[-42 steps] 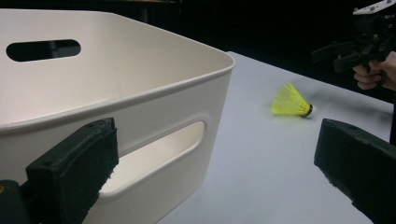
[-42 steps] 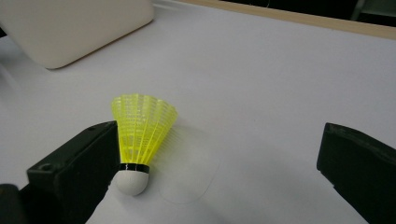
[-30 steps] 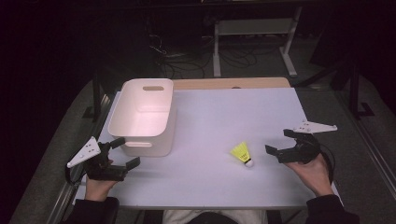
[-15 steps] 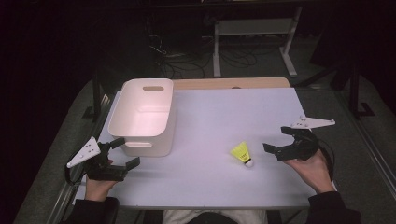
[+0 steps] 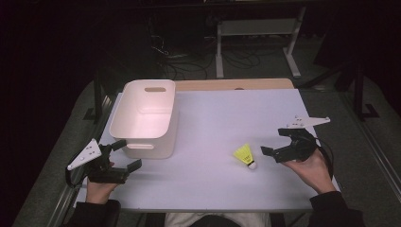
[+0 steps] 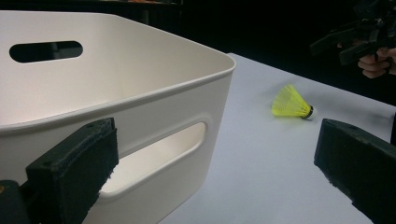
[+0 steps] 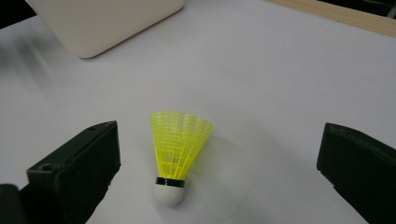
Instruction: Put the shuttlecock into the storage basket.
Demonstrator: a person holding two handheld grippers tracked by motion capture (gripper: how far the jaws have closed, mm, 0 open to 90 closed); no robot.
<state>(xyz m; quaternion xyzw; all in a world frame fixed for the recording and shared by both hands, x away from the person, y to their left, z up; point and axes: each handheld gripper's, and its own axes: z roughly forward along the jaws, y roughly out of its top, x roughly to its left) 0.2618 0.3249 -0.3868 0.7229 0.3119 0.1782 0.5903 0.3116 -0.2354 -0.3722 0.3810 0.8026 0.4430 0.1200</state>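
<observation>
Crept left toward the yellow shuttlecock [image 5: 244,155] over the last second, the right gripper [image 5: 278,146], and dropped slightly nearer the table [image 5: 227,113]; unchanged meanwhile the left gripper [image 5: 124,156], the white bin [image 5: 144,117] and the shuttlecock itself.

Now poised just right of the shuttlecock, not touching it. Jaws spread wide and empty, seen clearly in the right gripper view: one black jaw at each lower corner, the shuttlecock [image 7: 178,154] lying between and slightly ahead of them, nearer the left-hand jaw, white cork tip toward the camera, yellow skirt fanning away toward the bin [image 7: 102,23].

Left gripper likewise wide open, holding nothing, parked at the near left of the table just in front of the bin's near wall [image 6: 154,121] with its handle slot; shuttlecock [image 6: 290,102] on its side well off to the right, the right gripper [image 6: 359,37] beyond it.

Step in hand, by judgement: approach for the pick, closing not begun. Likely goal: shuttlecock into the bin, well apart to the far left.

Next move calls for easing a little farther forward and down until the jaws flank the cork or the skirt's narrow base, then closing gently. Light, roll-prone thing: a nudge from one jaw could spin it away; a hard squeeze on the skirt could crush it.
</observation>
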